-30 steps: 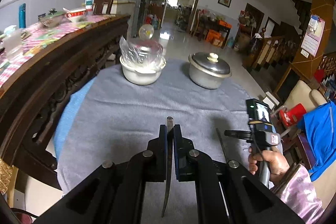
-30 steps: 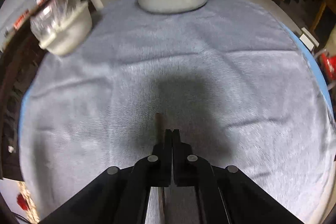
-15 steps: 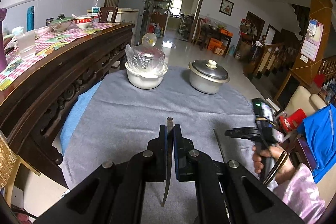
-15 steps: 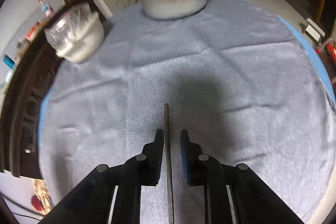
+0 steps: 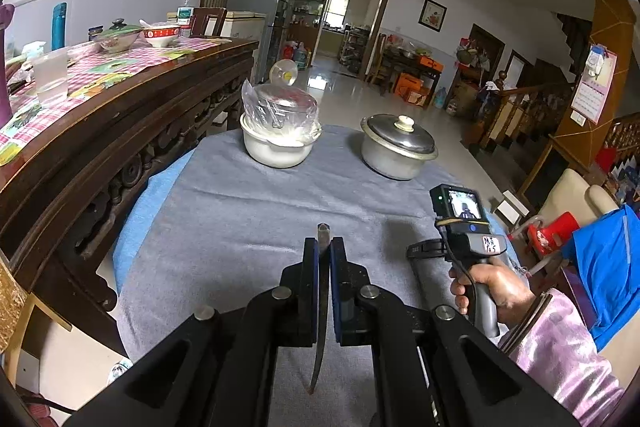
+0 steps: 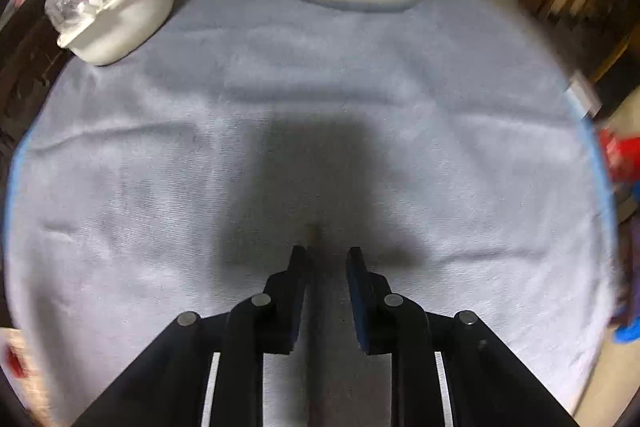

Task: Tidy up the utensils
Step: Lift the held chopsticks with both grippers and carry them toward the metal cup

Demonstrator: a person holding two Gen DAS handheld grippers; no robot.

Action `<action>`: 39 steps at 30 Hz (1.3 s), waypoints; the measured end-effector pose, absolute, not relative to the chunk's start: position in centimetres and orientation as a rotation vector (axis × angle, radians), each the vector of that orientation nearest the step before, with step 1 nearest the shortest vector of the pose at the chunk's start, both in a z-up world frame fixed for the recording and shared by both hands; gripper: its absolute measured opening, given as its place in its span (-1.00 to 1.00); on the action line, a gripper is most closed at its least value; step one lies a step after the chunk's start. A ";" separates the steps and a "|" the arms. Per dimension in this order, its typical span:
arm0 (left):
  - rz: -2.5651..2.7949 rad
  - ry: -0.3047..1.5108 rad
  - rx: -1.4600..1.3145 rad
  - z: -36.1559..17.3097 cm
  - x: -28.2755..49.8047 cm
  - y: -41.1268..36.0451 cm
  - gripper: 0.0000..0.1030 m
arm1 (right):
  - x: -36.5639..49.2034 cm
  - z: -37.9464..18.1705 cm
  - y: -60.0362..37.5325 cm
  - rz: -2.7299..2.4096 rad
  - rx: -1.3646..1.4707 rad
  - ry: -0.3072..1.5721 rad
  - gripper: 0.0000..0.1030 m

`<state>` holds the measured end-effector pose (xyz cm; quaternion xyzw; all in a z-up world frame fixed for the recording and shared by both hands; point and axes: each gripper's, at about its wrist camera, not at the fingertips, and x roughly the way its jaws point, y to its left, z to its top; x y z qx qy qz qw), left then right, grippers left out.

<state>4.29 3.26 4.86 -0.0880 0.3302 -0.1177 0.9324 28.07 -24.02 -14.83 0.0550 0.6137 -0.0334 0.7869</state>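
- Steel is showing between the pads of the left hand-held gripper [image 5: 324, 247] in the left wrist view: its jaws are clamping a thin flat utensil [image 5: 321, 307], a knife by the look of it, edge-on, with its tip hanging below the fingers above the grey cloth [image 5: 248, 219] covering the surface. With so narrow a grip, the utensil is risking pivoting or sliding out if the gripper tilts.
- Off to the right, the right hand-held gripper [image 5: 416, 250] is hovering low over the cloth, well short of the lidded pot [image 5: 398, 147] and the wrapped white bowl [image 5: 280, 137].
- In the right wrist view, the right hand-held gripper [image 6: 327, 254] is standing with its jaws apart, and a dark slim utensil [image 6: 312, 231] is lying on the cloth between them. The picture is blurring, so closing now is risking a missed or skewed pinch, or snagging the cloth.
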 end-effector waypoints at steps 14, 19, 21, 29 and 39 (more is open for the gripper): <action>-0.215 0.678 -0.180 5.1 3.6 3.1 -0.89 | 25.1 -13.1 -25.1 -0.051 0.177 1.191 -0.88; -0.207 0.660 -0.187 5.7 2.6 3.3 -0.89 | 20.8 -10.2 -28.1 0.001 0.260 1.073 -0.88; -0.206 0.647 -0.190 6.0 2.1 3.4 -0.89 | 19.1 -9.1 -29.0 0.012 0.287 1.036 -0.88; -0.212 0.596 -0.192 7.5 -0.4 3.4 -0.89 | 11.9 -3.3 -31.1 0.026 0.359 0.830 -0.88; -0.233 0.548 -0.185 9.6 -3.5 3.0 -0.89 | 2.9 3.8 -29.8 -0.008 0.342 0.561 -0.88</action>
